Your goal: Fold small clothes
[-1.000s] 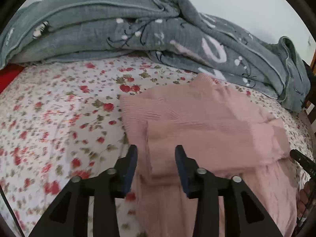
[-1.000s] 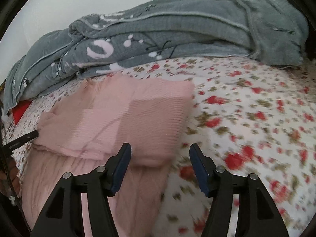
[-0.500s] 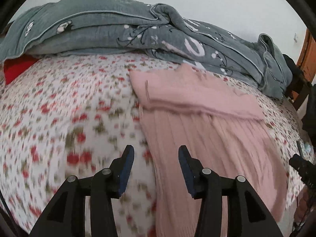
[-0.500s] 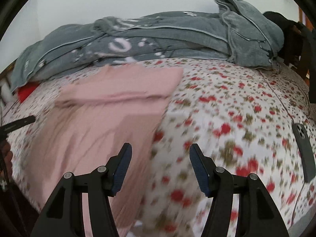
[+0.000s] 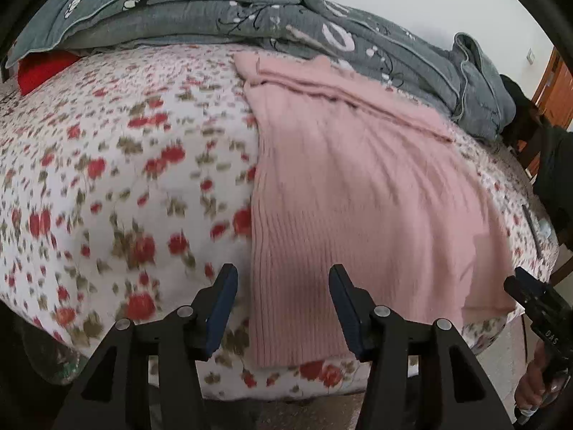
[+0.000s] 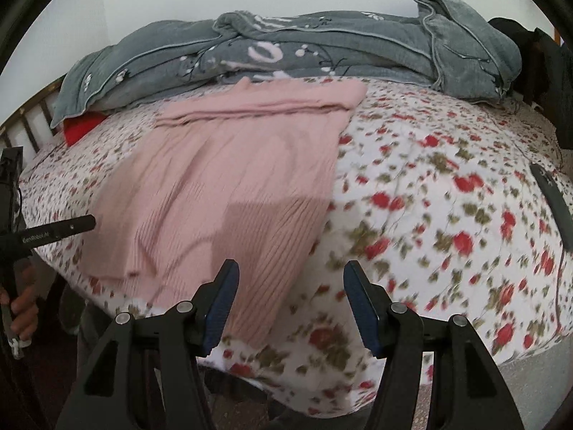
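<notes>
A pink ribbed knit garment (image 5: 358, 193) lies flat on the floral bedsheet (image 5: 107, 179), its sleeves folded across the far end and its hem at the bed's near edge. My left gripper (image 5: 283, 308) hovers over the hem's left corner with its jaws opening and nothing between them. In the right wrist view the same garment (image 6: 222, 186) spreads left of centre. My right gripper (image 6: 290, 301) stands open above the hem's right corner and the sheet, holding nothing. The left gripper's finger (image 6: 57, 231) shows at the left edge there.
A grey quilt (image 6: 286, 53) is heaped along the bed's far side, with a red cloth (image 6: 80, 127) under its left end. A dark phone (image 6: 553, 200) lies on the sheet at the right. The bed's front edge drops to the floor just below both grippers.
Both grippers have drawn back from the folded sleeves toward the garment's hem at the bed's near edge. The left jaws have widened; the right jaws kept the same gap.
</notes>
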`<state>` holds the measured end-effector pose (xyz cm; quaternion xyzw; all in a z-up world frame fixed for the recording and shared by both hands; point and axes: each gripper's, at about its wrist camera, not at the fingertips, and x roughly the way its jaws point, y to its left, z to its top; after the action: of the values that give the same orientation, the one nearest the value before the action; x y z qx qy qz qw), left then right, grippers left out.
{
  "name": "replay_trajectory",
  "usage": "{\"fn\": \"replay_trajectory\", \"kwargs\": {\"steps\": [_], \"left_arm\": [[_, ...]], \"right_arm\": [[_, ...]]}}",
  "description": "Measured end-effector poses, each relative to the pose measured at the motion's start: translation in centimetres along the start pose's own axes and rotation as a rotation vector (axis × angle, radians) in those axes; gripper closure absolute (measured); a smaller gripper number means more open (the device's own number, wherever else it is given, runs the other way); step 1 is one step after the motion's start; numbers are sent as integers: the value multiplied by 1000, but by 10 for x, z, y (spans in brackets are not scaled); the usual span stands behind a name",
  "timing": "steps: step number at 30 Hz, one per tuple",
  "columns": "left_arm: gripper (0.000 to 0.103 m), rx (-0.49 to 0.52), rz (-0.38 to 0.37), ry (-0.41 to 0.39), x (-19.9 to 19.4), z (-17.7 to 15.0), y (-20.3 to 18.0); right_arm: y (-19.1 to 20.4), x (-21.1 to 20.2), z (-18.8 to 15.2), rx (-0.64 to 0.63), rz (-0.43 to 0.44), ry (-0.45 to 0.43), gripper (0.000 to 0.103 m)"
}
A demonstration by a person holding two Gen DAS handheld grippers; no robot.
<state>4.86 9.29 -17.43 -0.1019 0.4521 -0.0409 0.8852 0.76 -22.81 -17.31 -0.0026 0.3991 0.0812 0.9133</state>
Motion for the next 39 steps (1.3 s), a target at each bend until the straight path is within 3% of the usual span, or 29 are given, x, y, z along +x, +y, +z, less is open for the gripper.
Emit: {"fn": "replay_trajectory", "kwargs": {"steps": [3,6,7,9,11,12,18,21,30,33,35,37,39], "left_arm": [[52,-16,-1,1,8,-7,-1],[52,-9,21,-9,11,-8,-5],[53,-4,24,-13,11,-8,-6],[65,3,38,-30,9,-6,-8],[88,13,60,-34,8,-4,-7],[95,13,58,-35,7,-3,-5],[96,-67,-31,-111,-26,-2,17],[96,-94,-24,-121,-36,-4,28],[94,-100,7,3,-11,-13,27],[92,-92,21,26,-12,-14,27],[82,-95,27,20,-18,-13,27],[70,-93,31,9,-25,-12,28],[64,-87,39,-14,-34,-9,28]], "right_arm": [[4,15,-6,1,-9,30,45],[5,27,-8,19,0,65,68],[5,29,-9,15,3,67,81],[8,26,-10,-4,-2,51,94],[6,16,-10,2,-3,7,97],[4,9,-10,12,11,-13,97],[-25,-29,-4,124,72,-113,98],[-33,-35,-6,145,87,-115,98],[-25,3,-25,123,23,48,96],[-21,0,-23,92,21,56,88],[-20,-9,-22,92,25,35,64],[-22,-18,-19,99,40,7,54],[-22,-26,-13,95,48,-9,53]]}}
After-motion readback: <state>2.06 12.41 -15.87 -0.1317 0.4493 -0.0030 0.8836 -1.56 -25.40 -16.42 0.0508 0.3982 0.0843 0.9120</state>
